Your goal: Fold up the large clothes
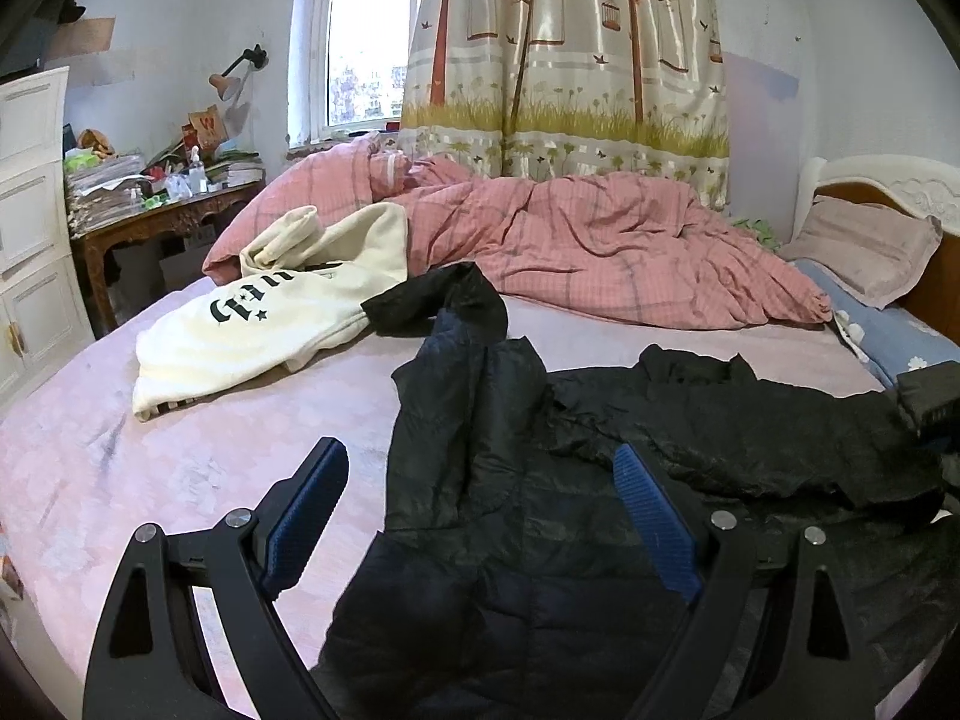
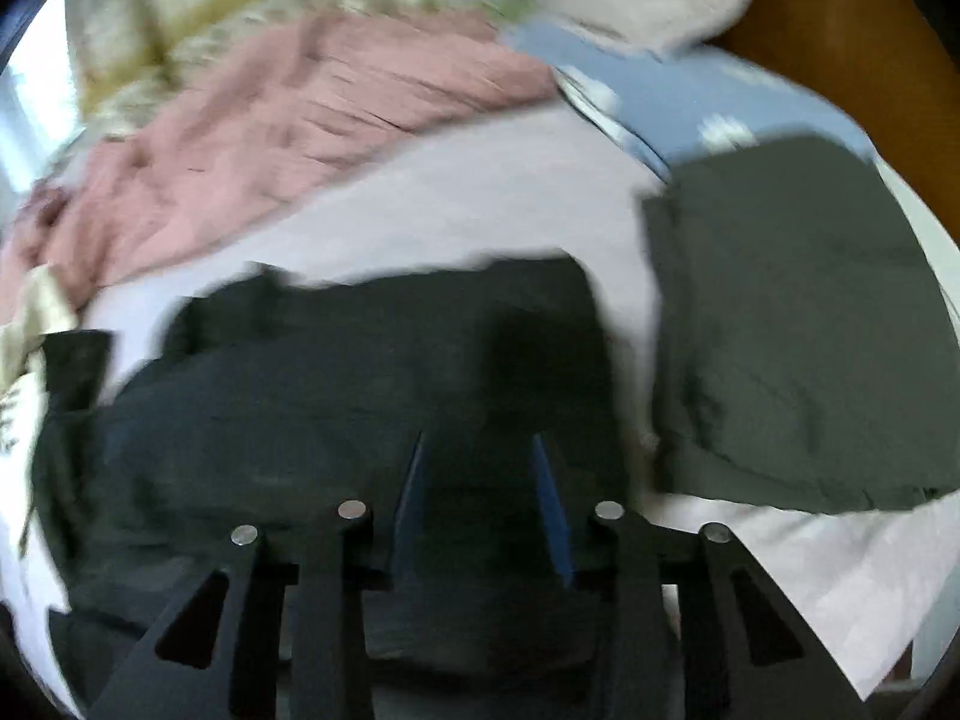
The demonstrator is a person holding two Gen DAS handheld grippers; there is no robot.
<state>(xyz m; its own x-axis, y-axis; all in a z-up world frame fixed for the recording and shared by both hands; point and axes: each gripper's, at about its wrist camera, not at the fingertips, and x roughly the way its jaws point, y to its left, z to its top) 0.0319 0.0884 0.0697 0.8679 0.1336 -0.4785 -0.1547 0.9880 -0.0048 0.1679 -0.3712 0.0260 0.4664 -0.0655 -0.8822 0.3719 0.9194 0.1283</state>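
A large dark navy padded jacket (image 1: 540, 510) lies spread on the pink bedsheet (image 1: 180, 450), one sleeve reaching up toward a cream sweatshirt (image 1: 258, 324). My left gripper (image 1: 480, 462) is open wide just above the jacket's left edge, holding nothing. In the blurred right wrist view the same jacket (image 2: 336, 396) fills the lower middle. My right gripper (image 2: 477, 450) hovers over it with its blue pads a hand's width apart, empty. A folded dark grey garment (image 2: 798, 330) lies to the right on the sheet.
A crumpled pink checked duvet (image 1: 600, 246) lies across the far side of the bed. Pillows (image 1: 864, 246) lie by the headboard at the right. A cluttered wooden desk (image 1: 162, 210) and white drawers (image 1: 30, 228) stand at the left.
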